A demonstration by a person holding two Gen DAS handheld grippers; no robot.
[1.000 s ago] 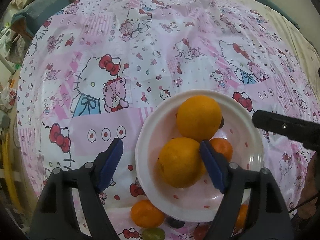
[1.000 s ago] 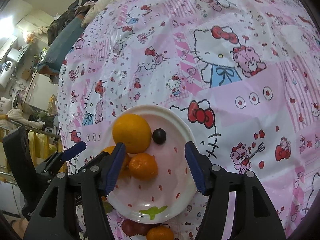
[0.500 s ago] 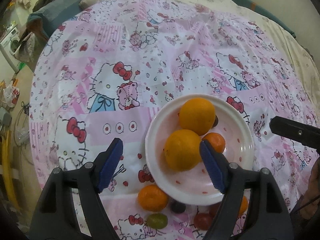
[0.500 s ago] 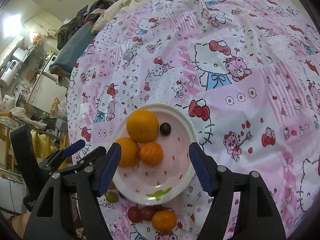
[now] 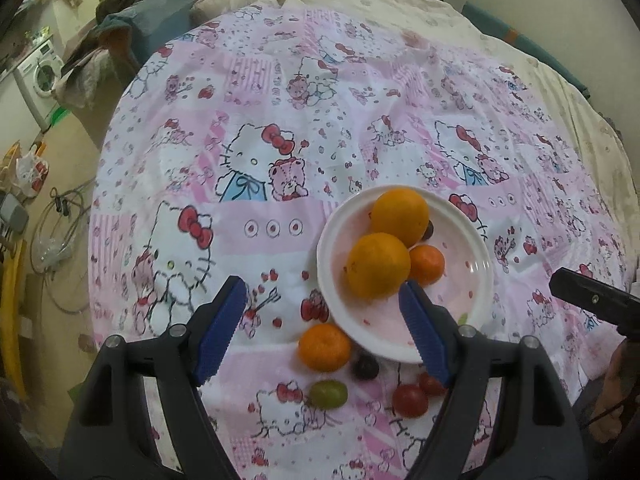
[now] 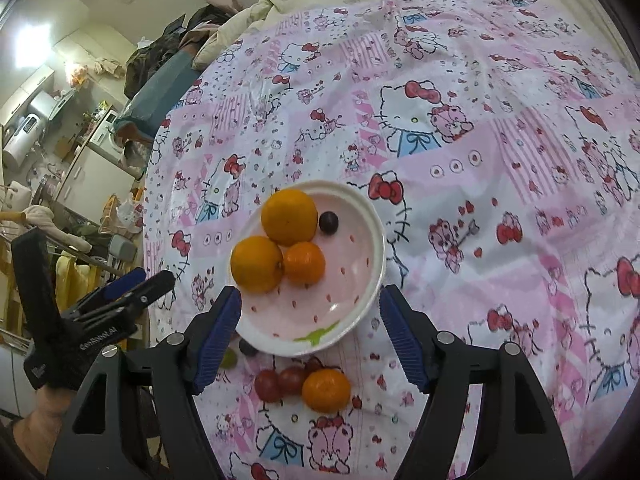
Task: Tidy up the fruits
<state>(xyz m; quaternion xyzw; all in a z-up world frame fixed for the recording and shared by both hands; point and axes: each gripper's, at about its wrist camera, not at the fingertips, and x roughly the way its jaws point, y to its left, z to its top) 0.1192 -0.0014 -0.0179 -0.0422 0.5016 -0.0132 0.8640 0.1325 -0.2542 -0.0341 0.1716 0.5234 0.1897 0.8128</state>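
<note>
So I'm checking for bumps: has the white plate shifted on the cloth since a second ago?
No. The white plate keeps its place beside the red bow print.

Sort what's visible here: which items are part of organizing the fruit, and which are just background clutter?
Part of the job:
- white round plate holding two large oranges, a small tangerine and a dark grape
- loose orange tangerine
- loose green grape
- loose dark purple grape
- loose red round fruits

Lying about:
- pink cartoon-print tablecloth
- white washing machine
- heap of clothes
</note>
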